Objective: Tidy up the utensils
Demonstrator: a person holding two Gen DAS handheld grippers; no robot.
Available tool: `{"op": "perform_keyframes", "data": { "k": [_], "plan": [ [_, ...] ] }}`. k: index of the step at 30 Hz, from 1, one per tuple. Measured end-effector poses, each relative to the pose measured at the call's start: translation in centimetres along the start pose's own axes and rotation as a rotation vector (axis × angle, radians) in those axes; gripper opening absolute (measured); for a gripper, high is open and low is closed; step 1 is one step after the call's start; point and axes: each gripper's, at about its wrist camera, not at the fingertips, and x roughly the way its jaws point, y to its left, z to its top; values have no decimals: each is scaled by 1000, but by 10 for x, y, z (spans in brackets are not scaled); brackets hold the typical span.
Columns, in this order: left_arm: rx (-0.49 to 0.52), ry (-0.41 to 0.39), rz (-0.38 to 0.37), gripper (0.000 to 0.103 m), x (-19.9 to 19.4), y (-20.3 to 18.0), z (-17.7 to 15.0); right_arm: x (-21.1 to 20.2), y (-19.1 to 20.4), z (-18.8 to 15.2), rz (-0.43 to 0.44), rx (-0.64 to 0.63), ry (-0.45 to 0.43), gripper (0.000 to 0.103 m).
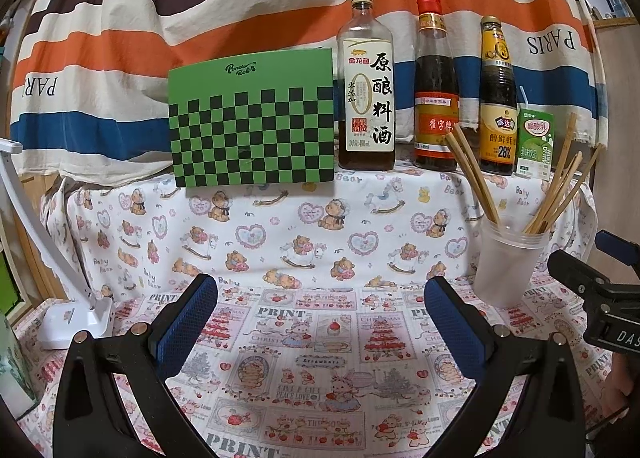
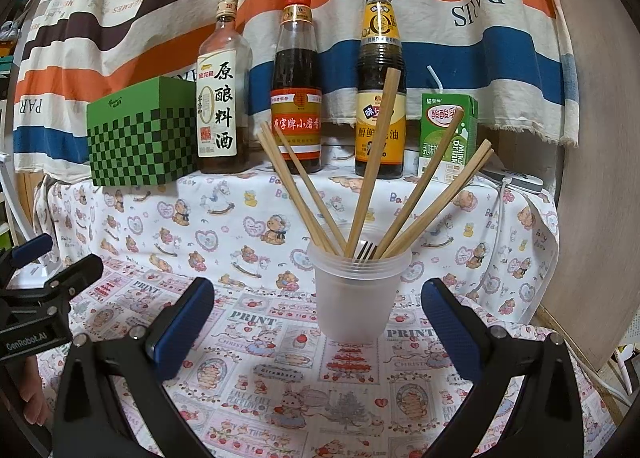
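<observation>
— Frosted plastic, that cup; we saw it standing upright near the table's right edge, wooden chopsticks fanned inside with a dark fork.

— And we kept both the left gripper and the right gripper spread apart, empty.

Three bottles, six chopsticks, one fork.
</observation>
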Motion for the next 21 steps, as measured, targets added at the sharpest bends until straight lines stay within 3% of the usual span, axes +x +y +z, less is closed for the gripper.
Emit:
{"op": "perform_keyframes", "data": {
  "k": [21],
  "plan": [
    [0,2,-1,103,0,0,0,1,1,0,3,-5,2,103]
  ]
}}
